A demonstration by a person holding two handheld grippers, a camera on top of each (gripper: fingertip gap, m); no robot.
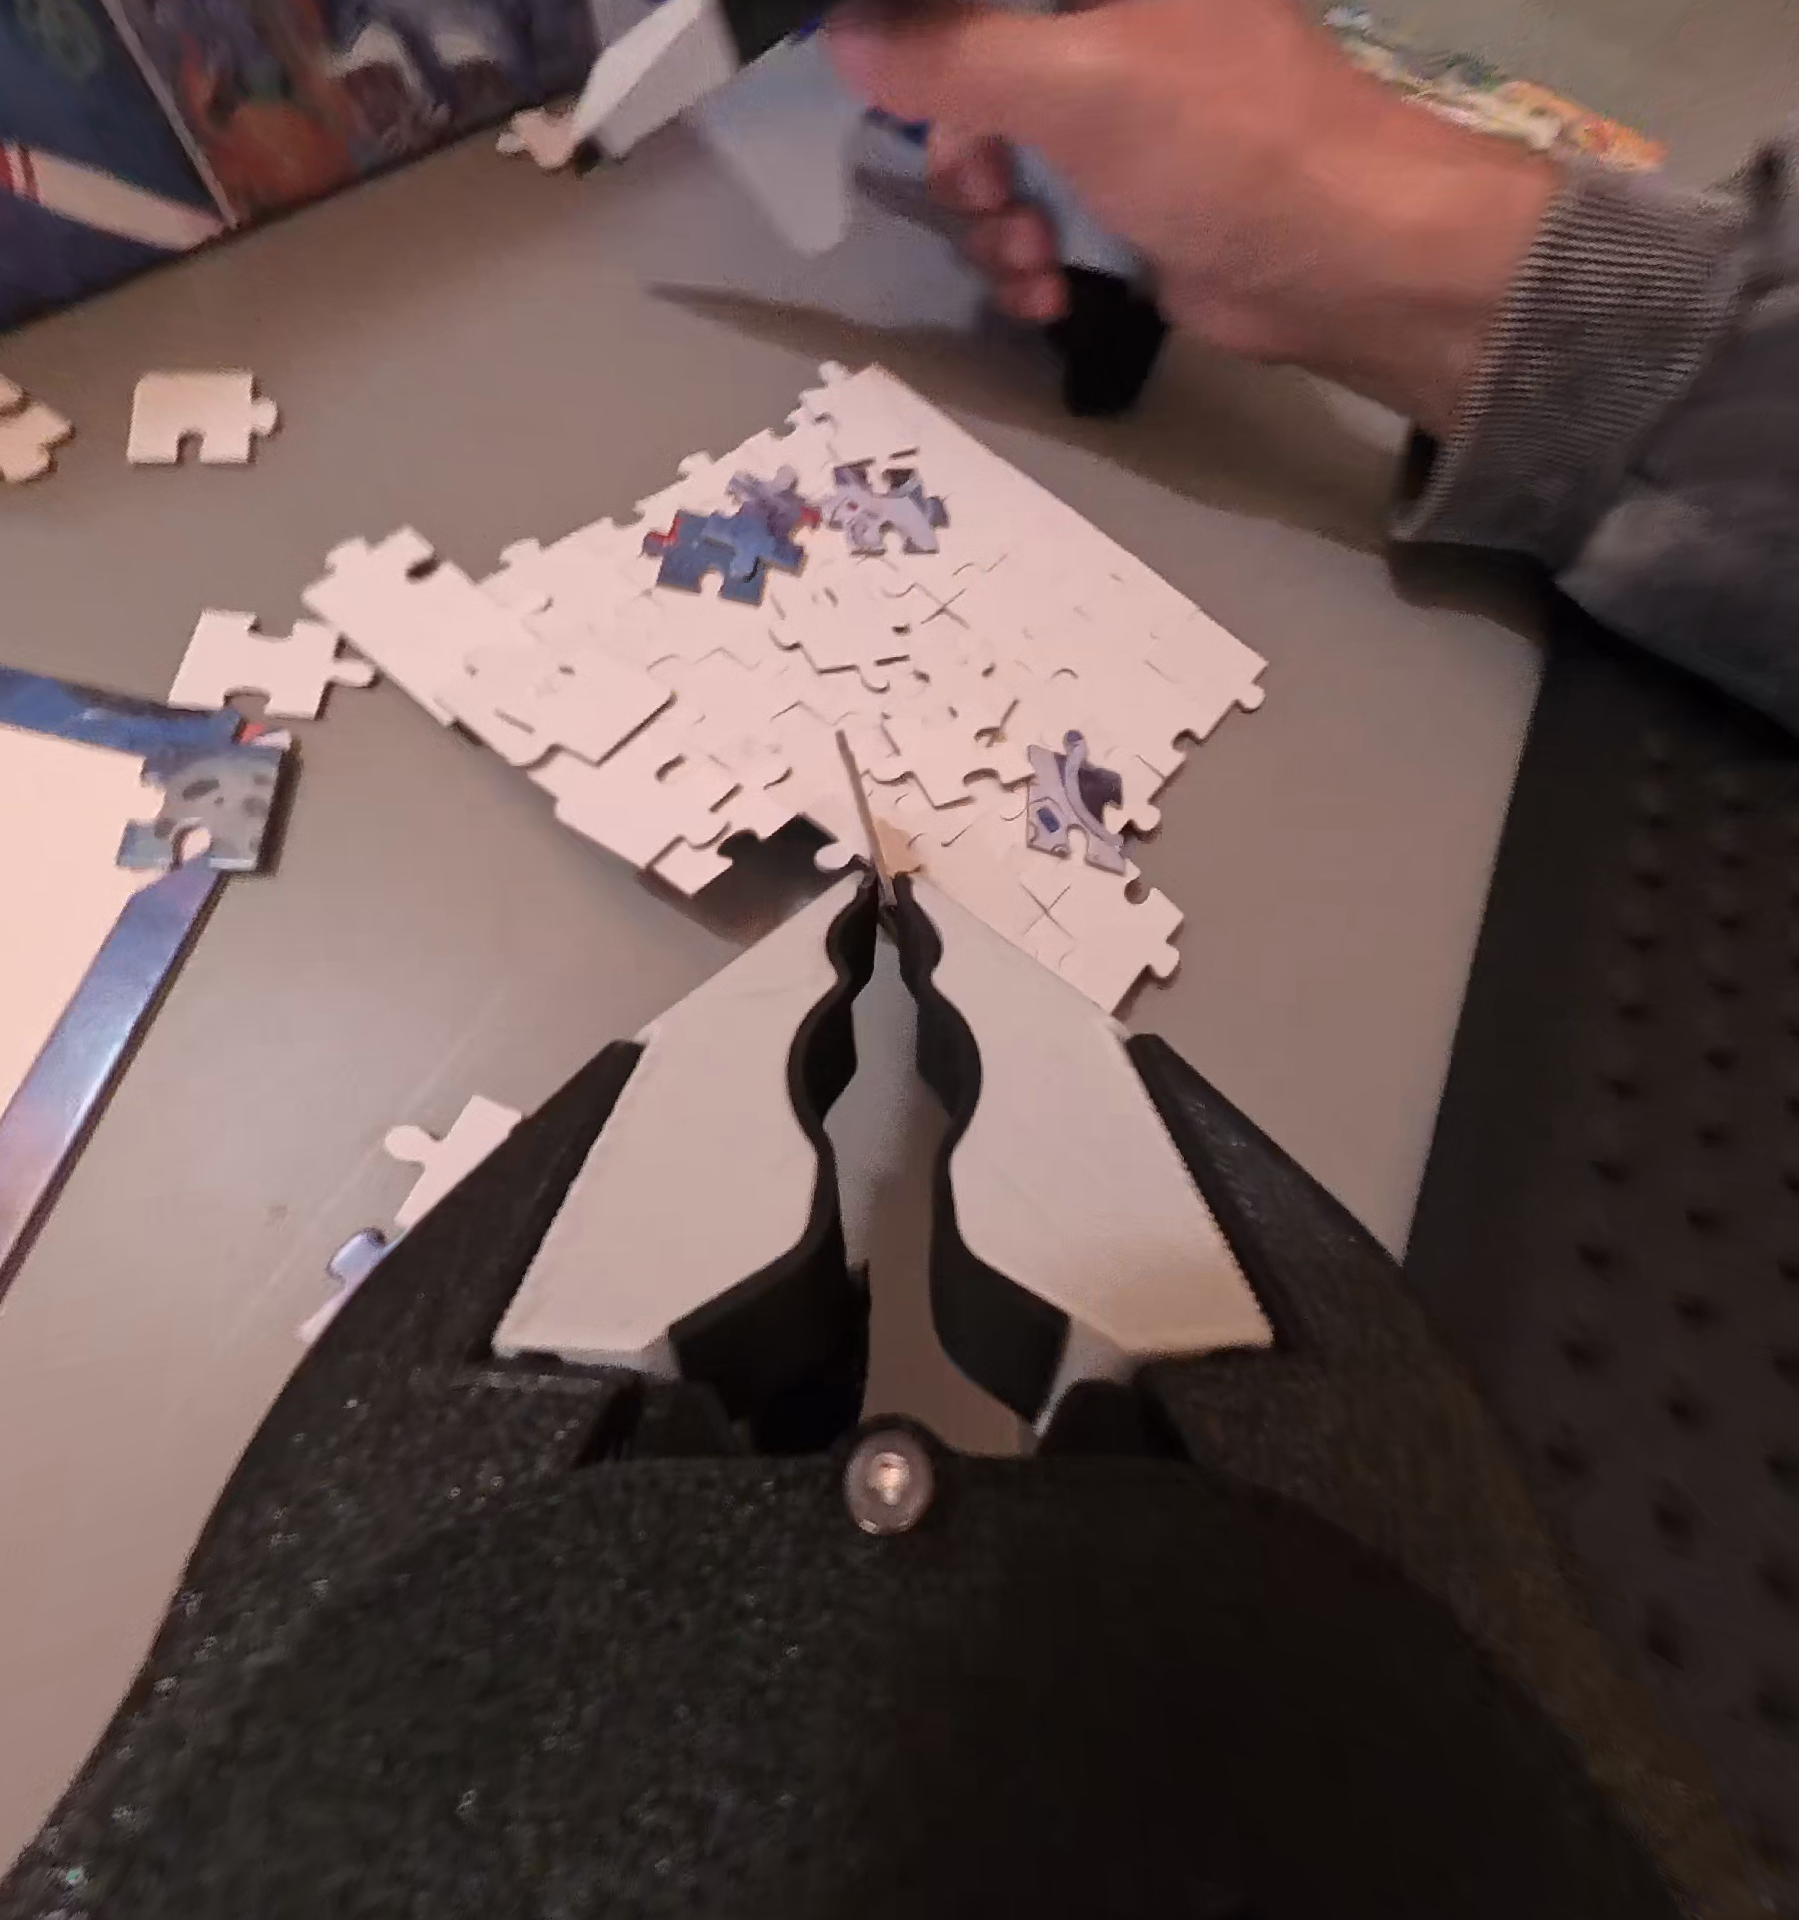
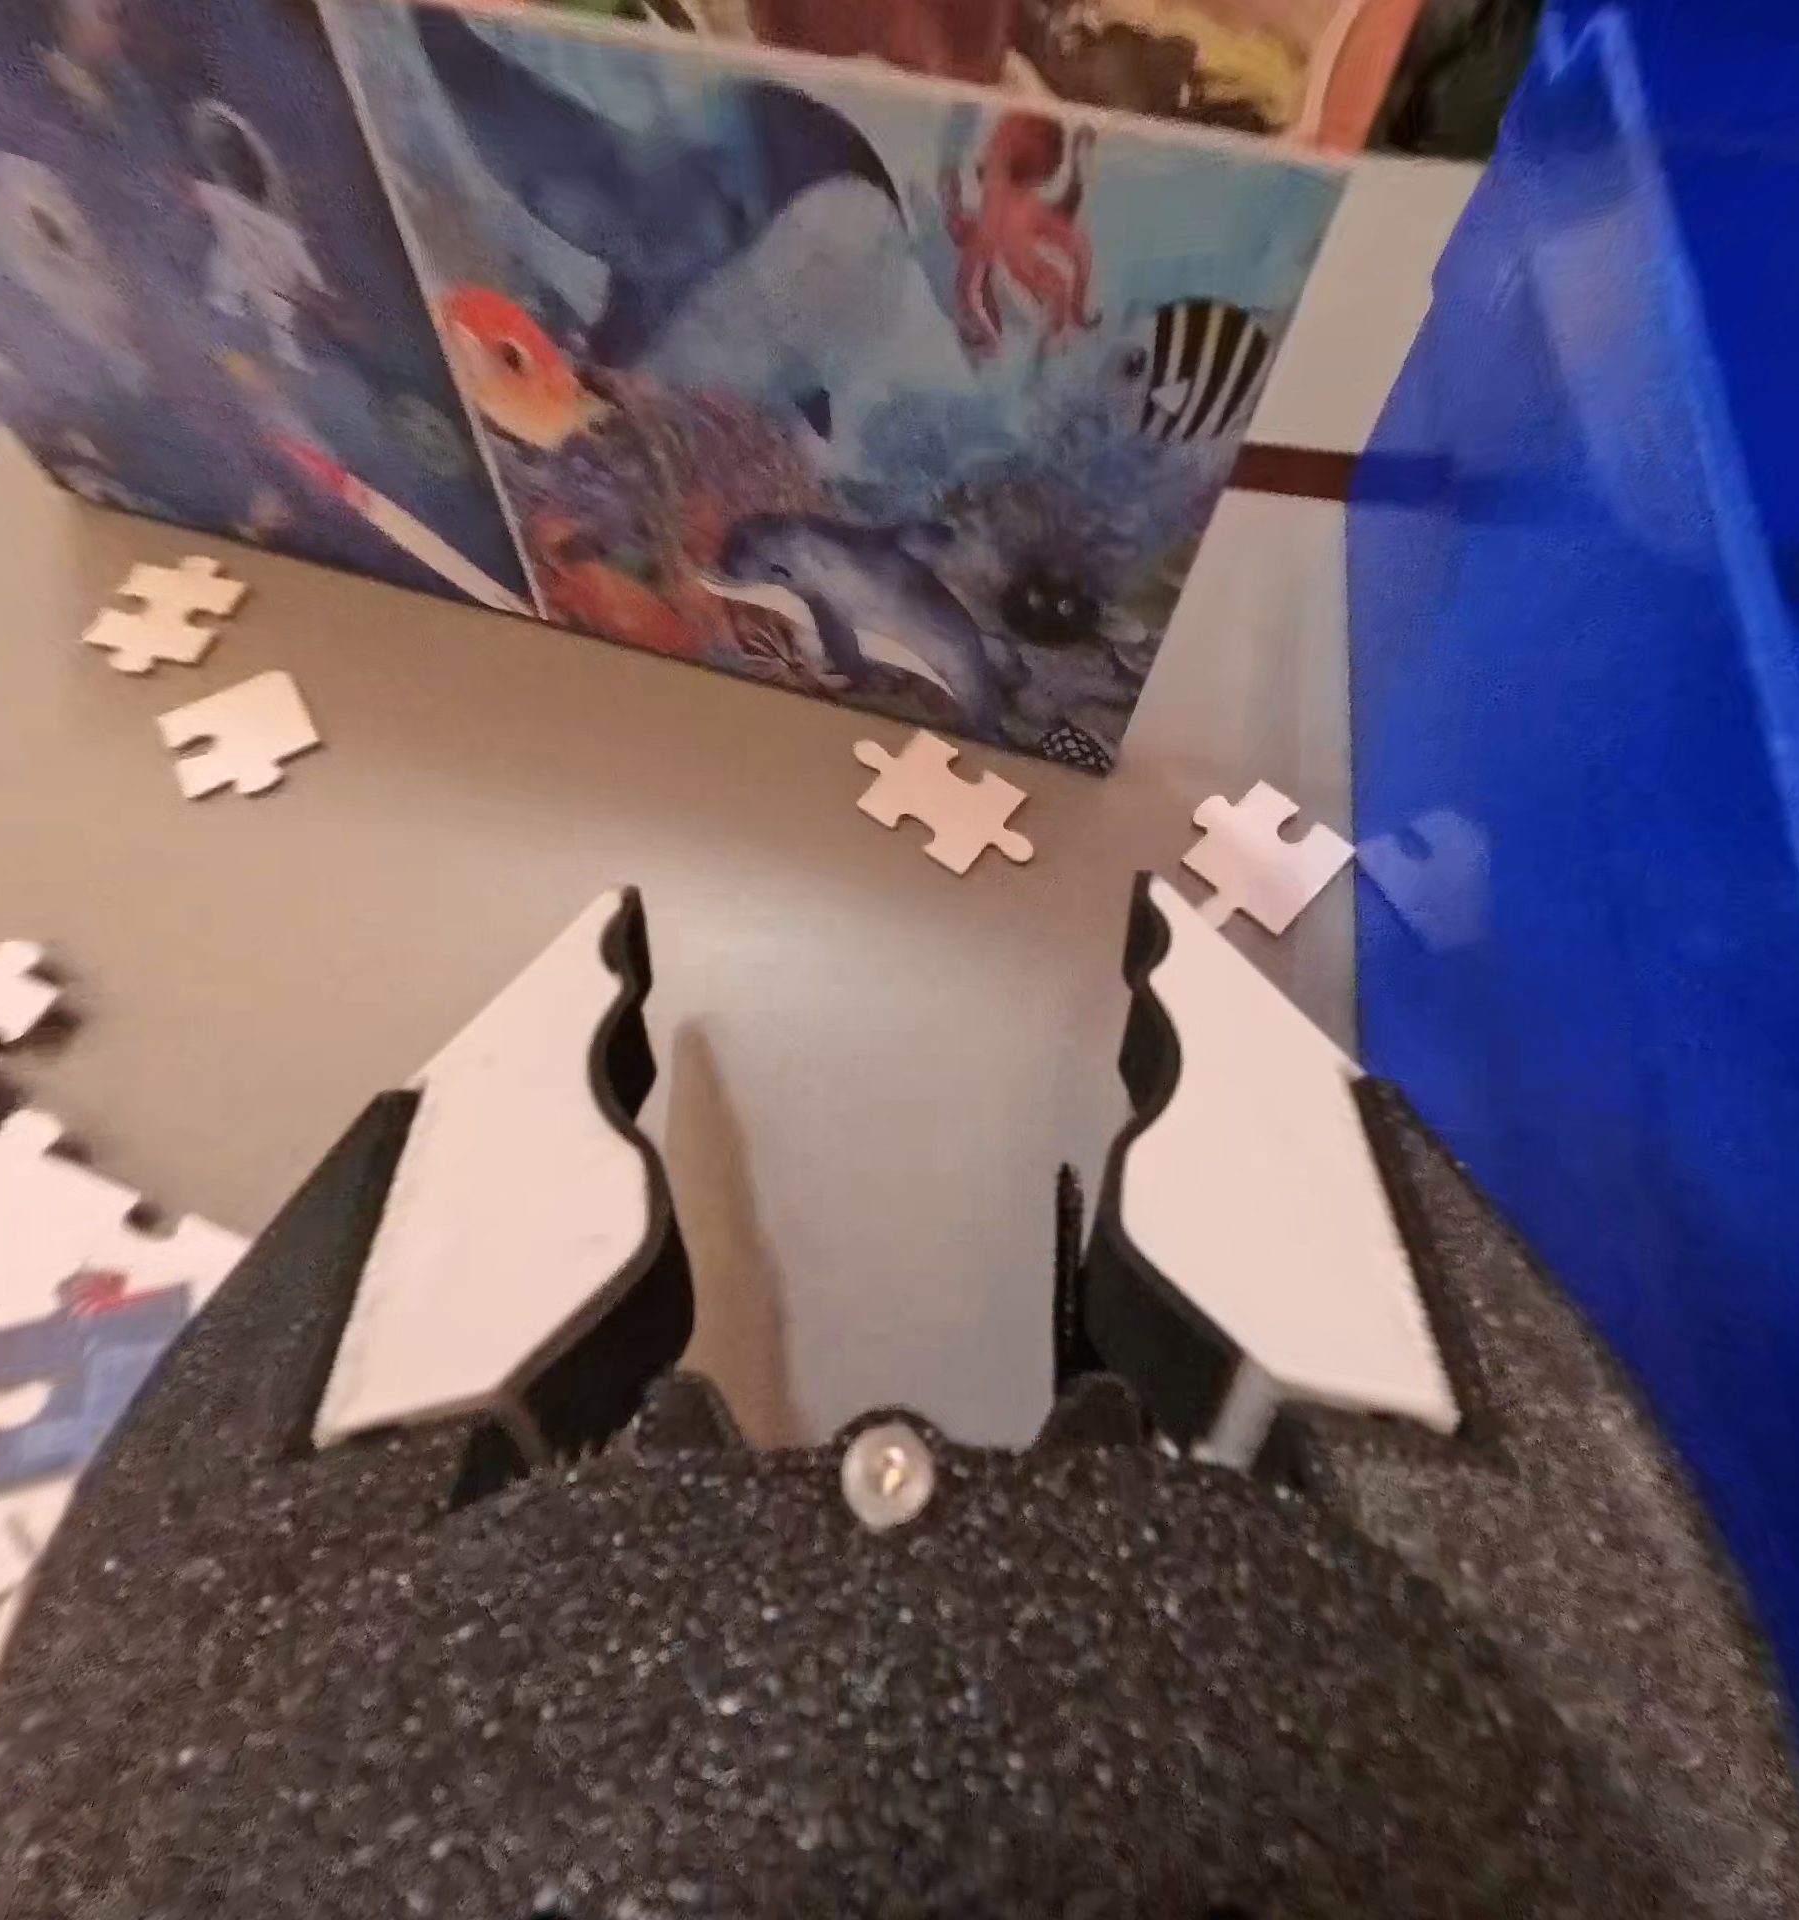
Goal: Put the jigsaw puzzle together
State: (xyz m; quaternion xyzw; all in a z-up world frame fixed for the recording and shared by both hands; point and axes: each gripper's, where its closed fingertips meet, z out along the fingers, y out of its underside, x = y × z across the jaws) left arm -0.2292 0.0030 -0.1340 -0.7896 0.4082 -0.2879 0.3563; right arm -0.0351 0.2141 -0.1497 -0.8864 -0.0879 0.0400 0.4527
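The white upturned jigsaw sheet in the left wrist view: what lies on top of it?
On the face-down jigsaw sheet lie three picture-side-up pieces: a blue piece, a pale piece beside it, and another pale piece near the closer edge. Its printed underside is hidden.

The person's hand [image 1: 1186,177] at the top of the left wrist view is smeared by motion, and the white-fingered right gripper [image 1: 708,125] it holds is blurred and cut by the top edge. The thin, edge-on jigsaw piece [image 1: 864,810] pinched in the left gripper [image 1: 879,883] shows no face. A white loose piece [image 1: 448,1143] is partly hidden behind that gripper's black body. The blue-bordered white puzzle tray [image 1: 64,1049] runs off the left edge. The blue plastic bin [image 2: 1622,727] runs past the right edge.
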